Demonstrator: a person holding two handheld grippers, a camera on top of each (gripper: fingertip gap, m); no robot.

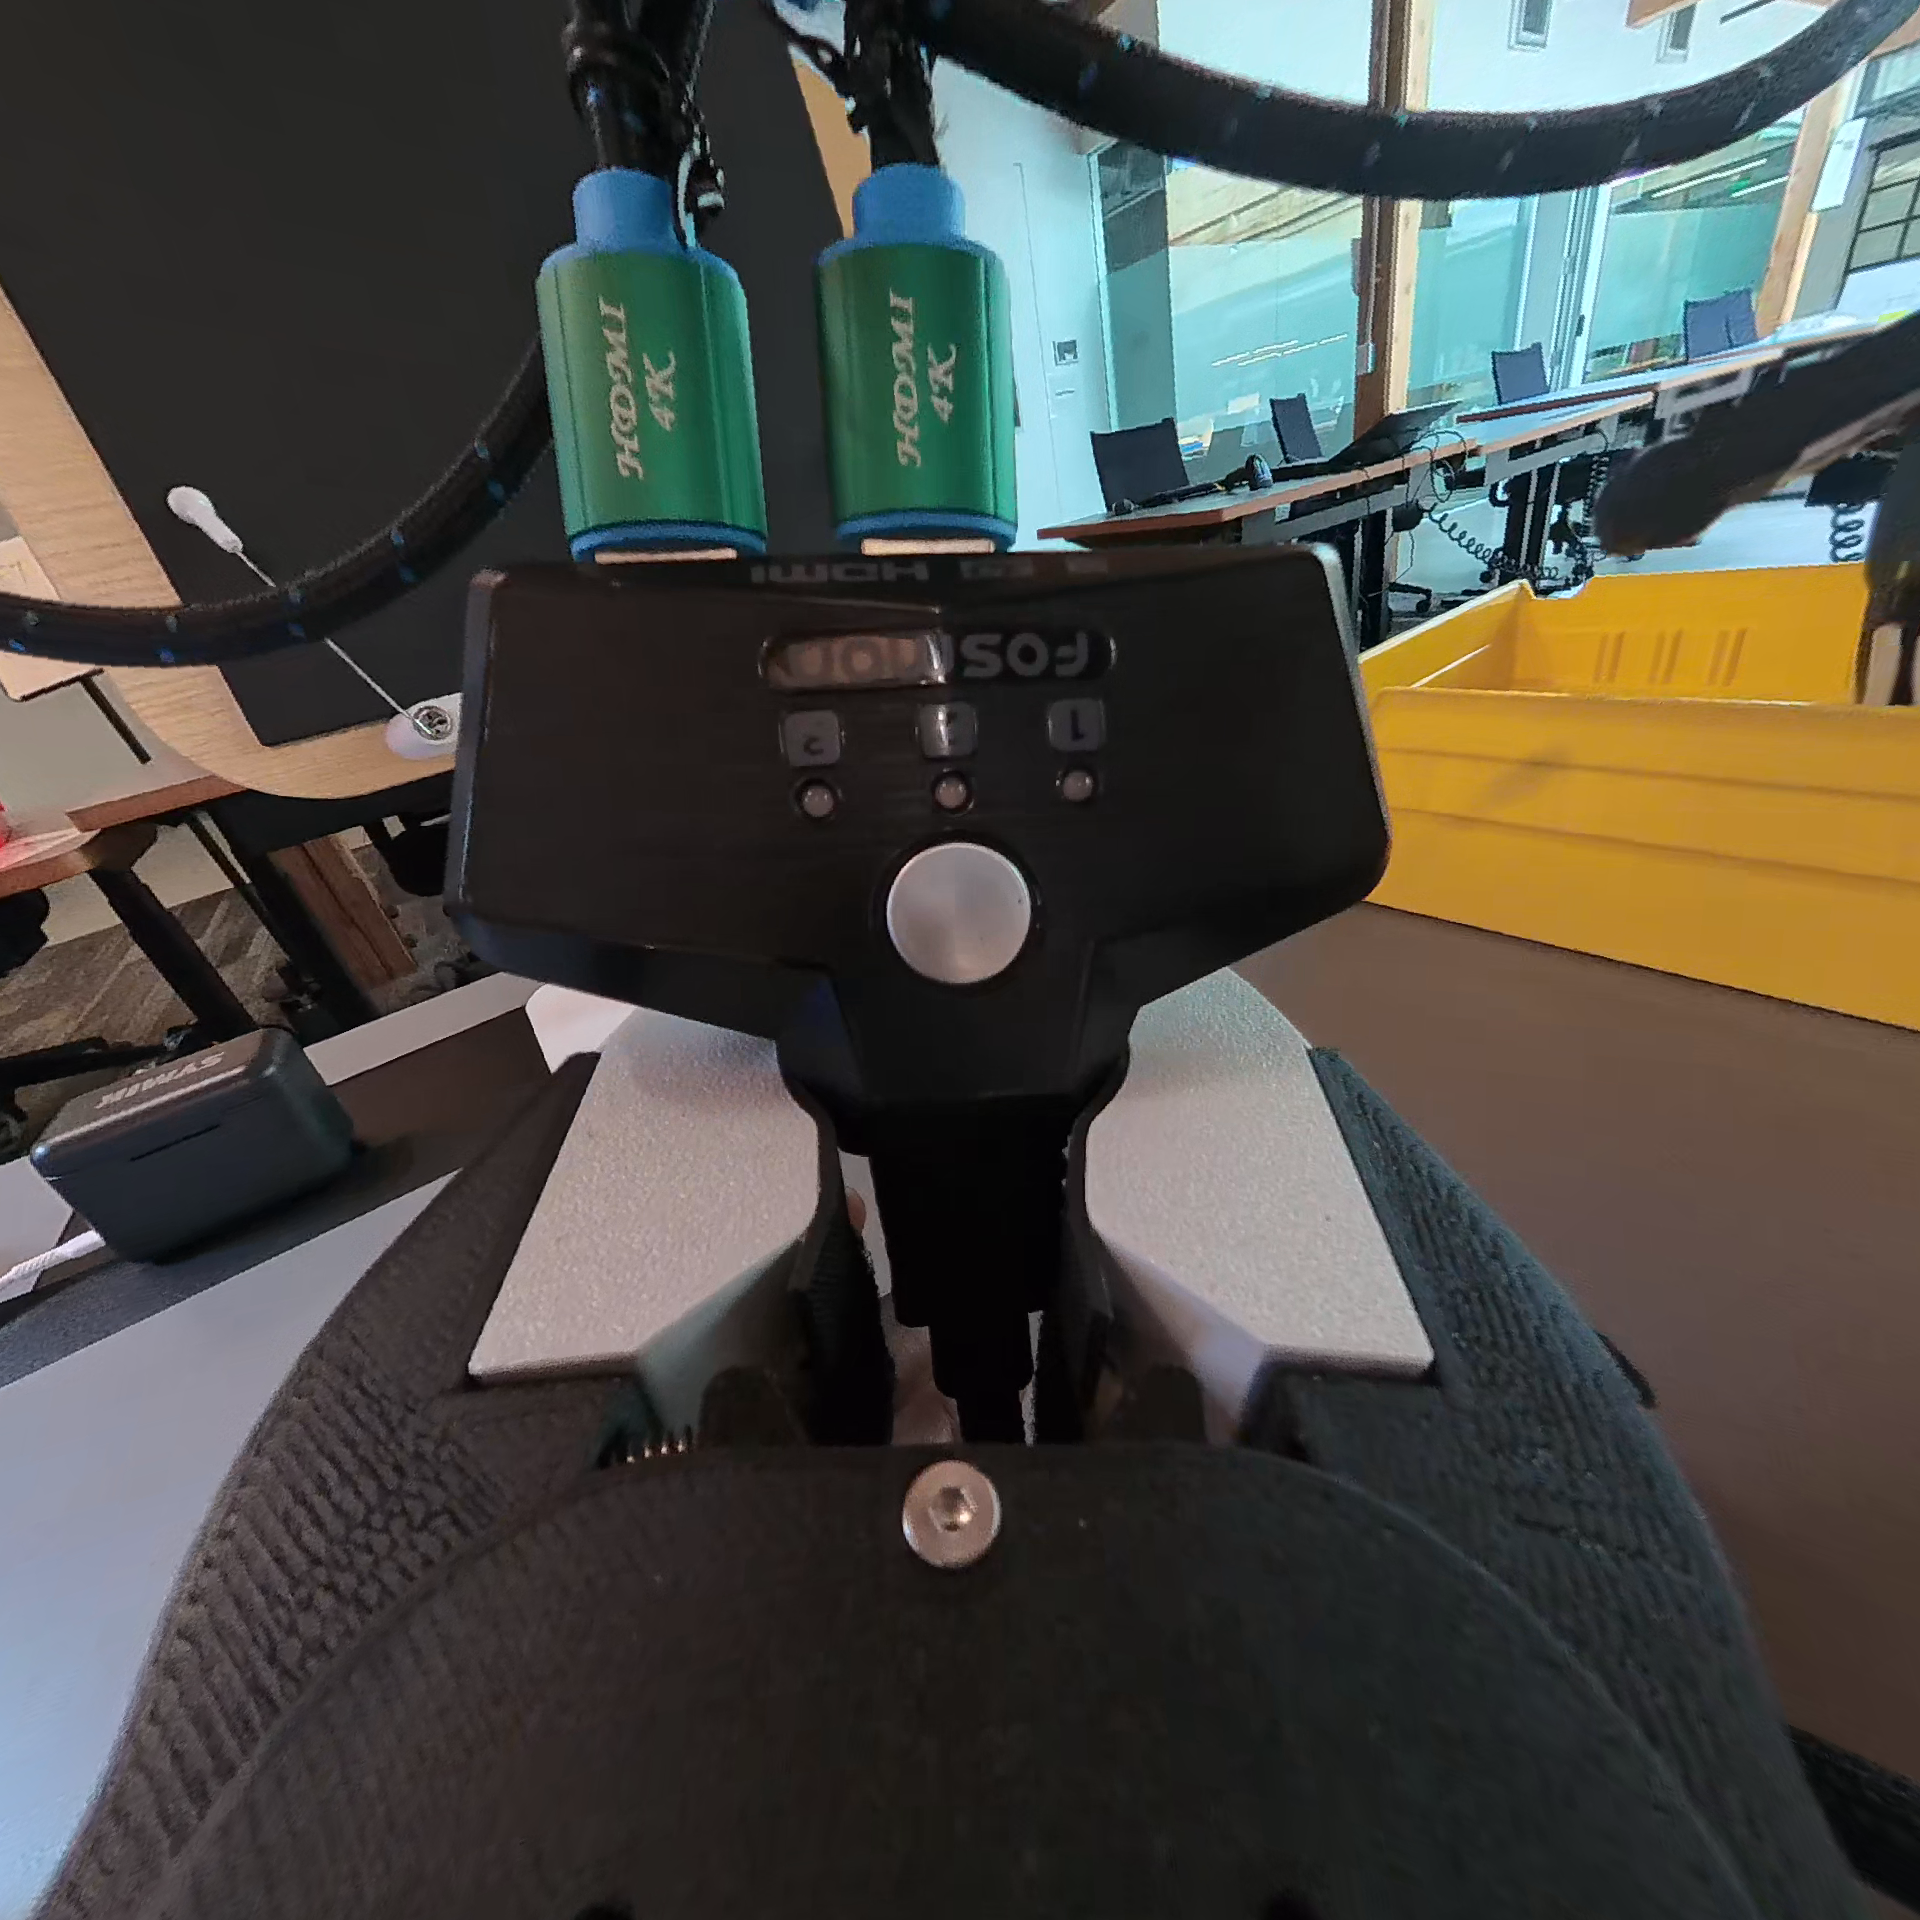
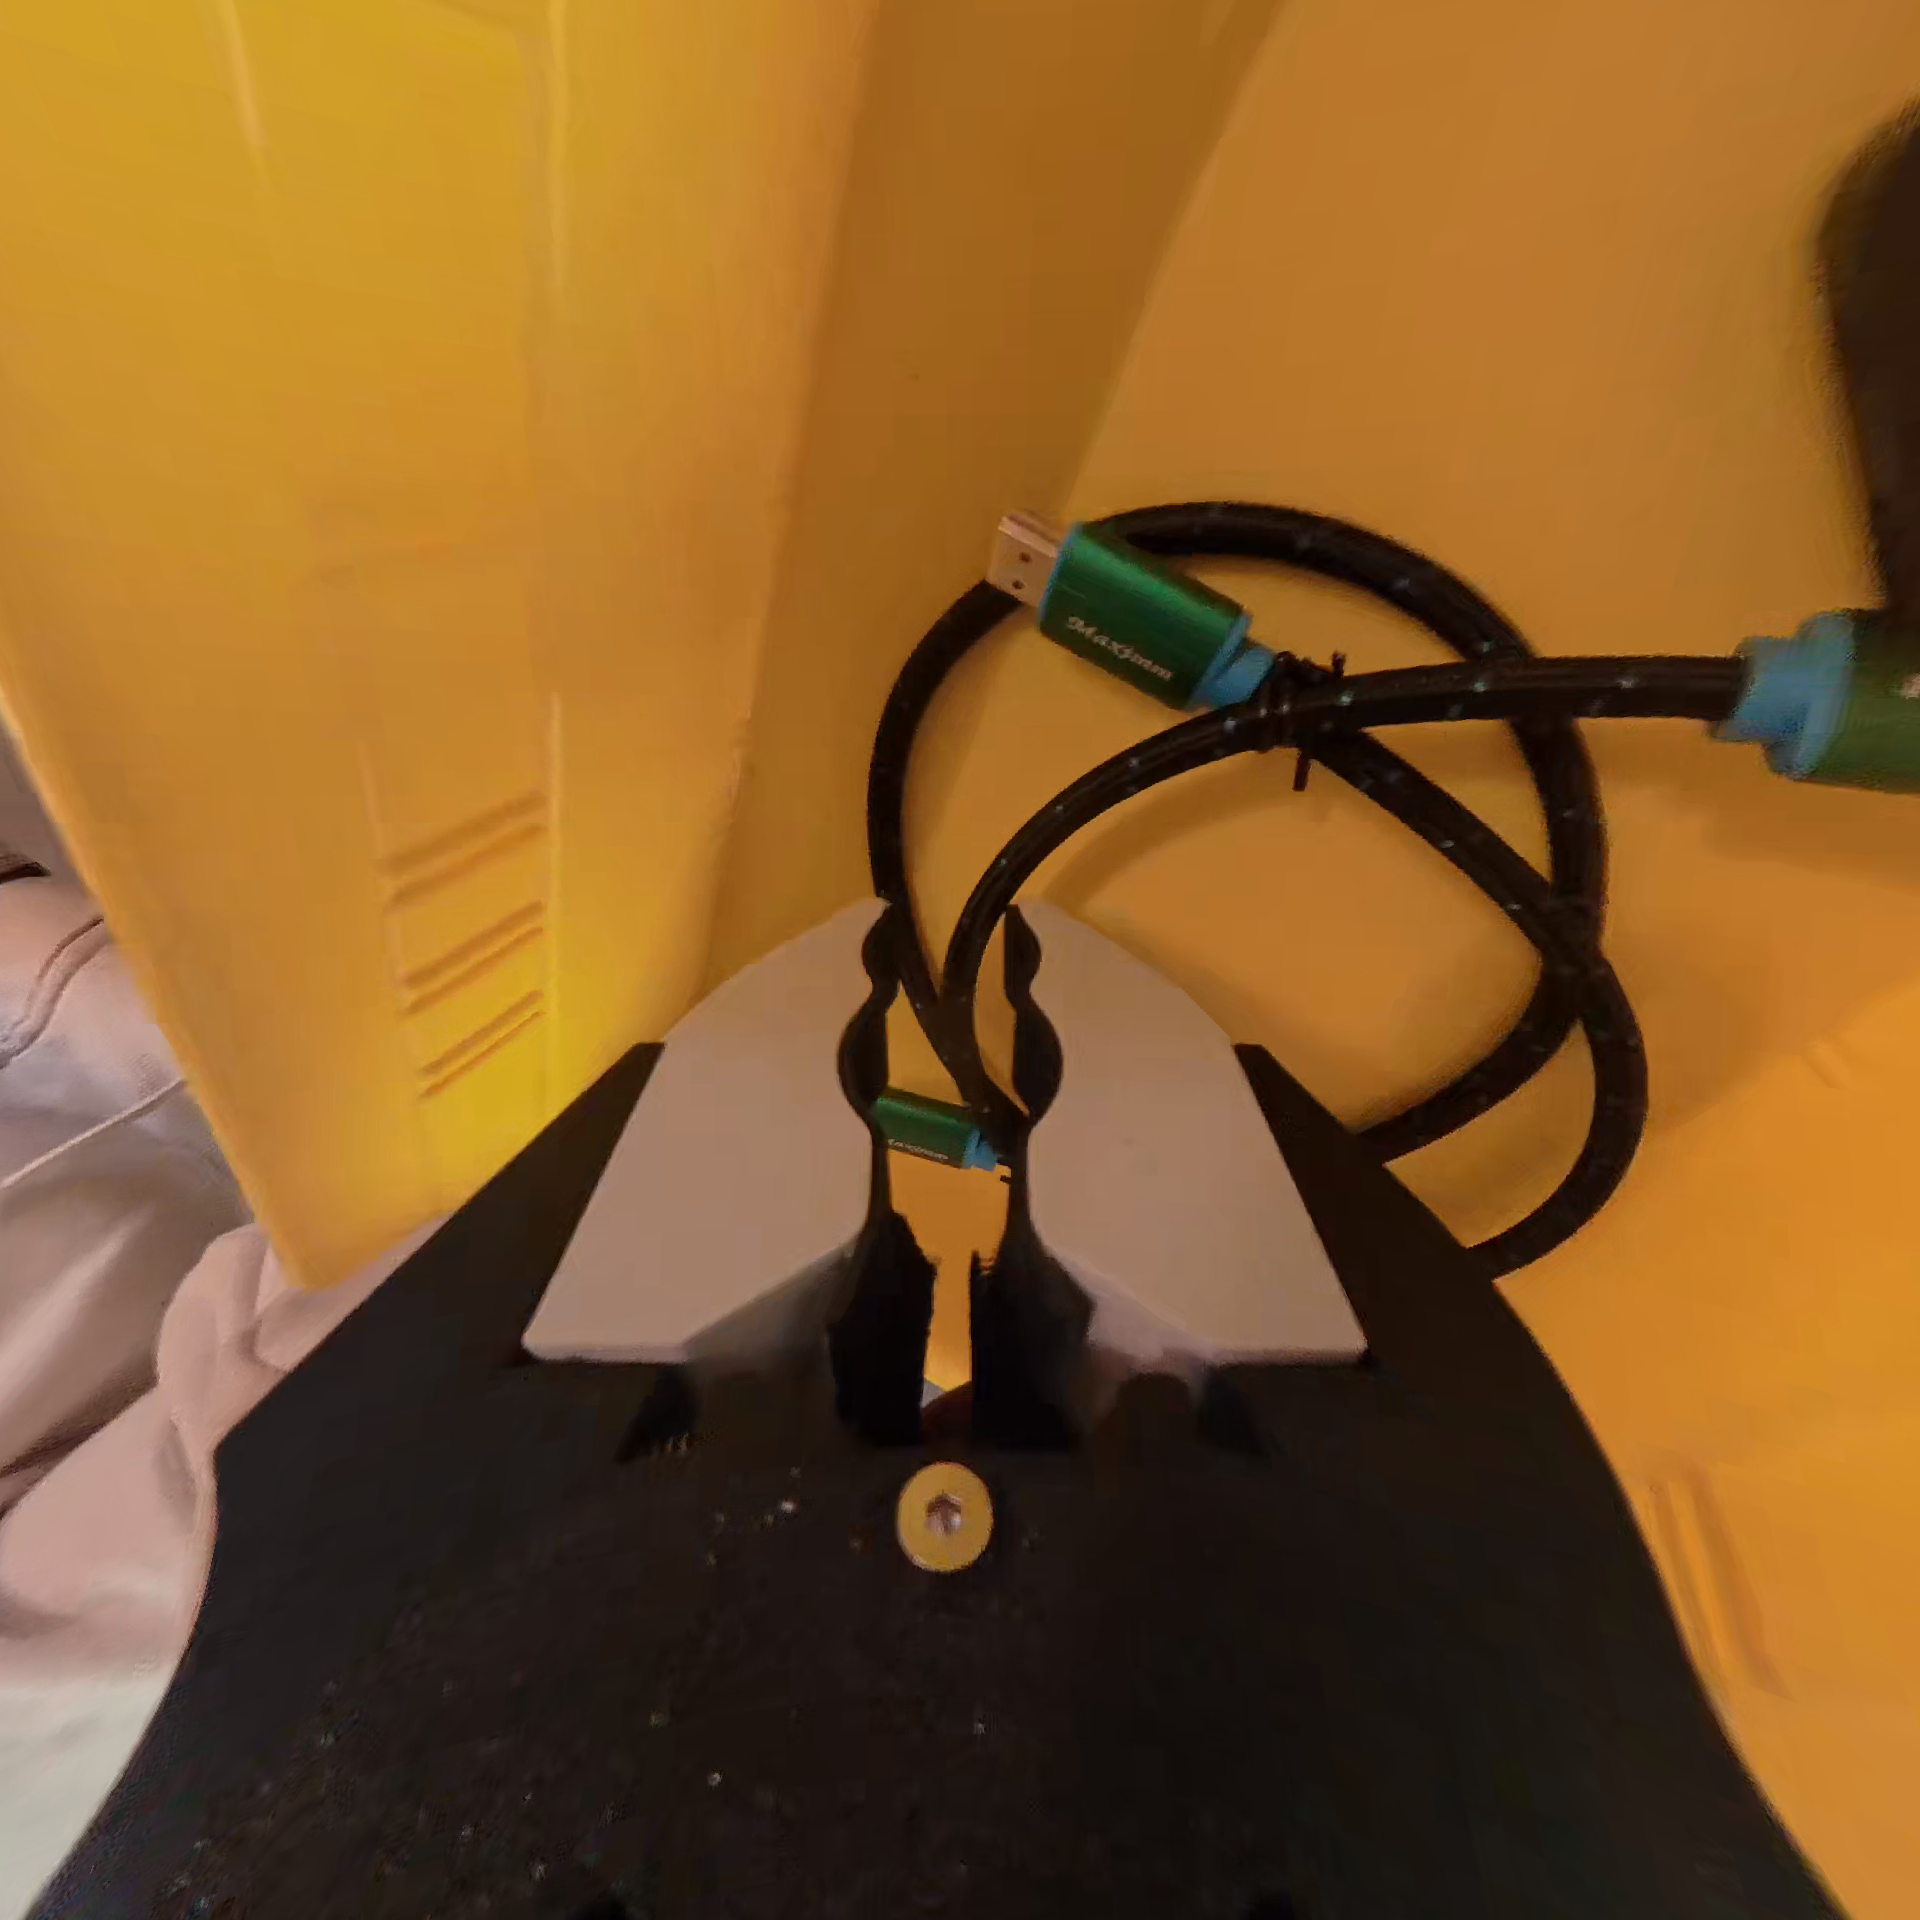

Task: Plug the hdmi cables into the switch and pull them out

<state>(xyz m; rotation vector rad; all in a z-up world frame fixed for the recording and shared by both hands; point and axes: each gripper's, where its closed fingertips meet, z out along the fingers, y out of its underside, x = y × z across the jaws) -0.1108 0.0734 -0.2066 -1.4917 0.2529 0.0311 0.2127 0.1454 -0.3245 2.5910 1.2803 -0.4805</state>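
Note:
My left gripper (image 1: pixel 956 1060) is shut on the narrow tail of the black HDMI switch (image 1: pixel 914 748) and holds it above the table. Two green HDMI plugs sit in its far edge, one at the left (image 1: pixel 652 395) and one in the middle (image 1: pixel 920 395). No plug stands at the right end. Their black braided cables (image 1: pixel 1351 145) run up and off to the sides. My right gripper (image 2: pixel 945 925) is inside the yellow bin (image 2: pixel 416 520), jaws a little apart, over a coiled black HDMI cable (image 2: pixel 1558 935). One of its green plugs (image 2: pixel 1132 623) lies free. Another green plug (image 2: pixel 925 1132) shows through the gap.
The yellow bin (image 1: pixel 1621 790) stands on the brown table (image 1: pixel 1558 1195) to the right of the switch. A blurred dark shape (image 1: pixel 1714 468) hangs over it. A dark case (image 1: pixel 197 1132) lies at the left. A third green plug (image 2: pixel 1839 717) is at the right edge. Pale cloth (image 2: pixel 104 1195) lies outside the bin.

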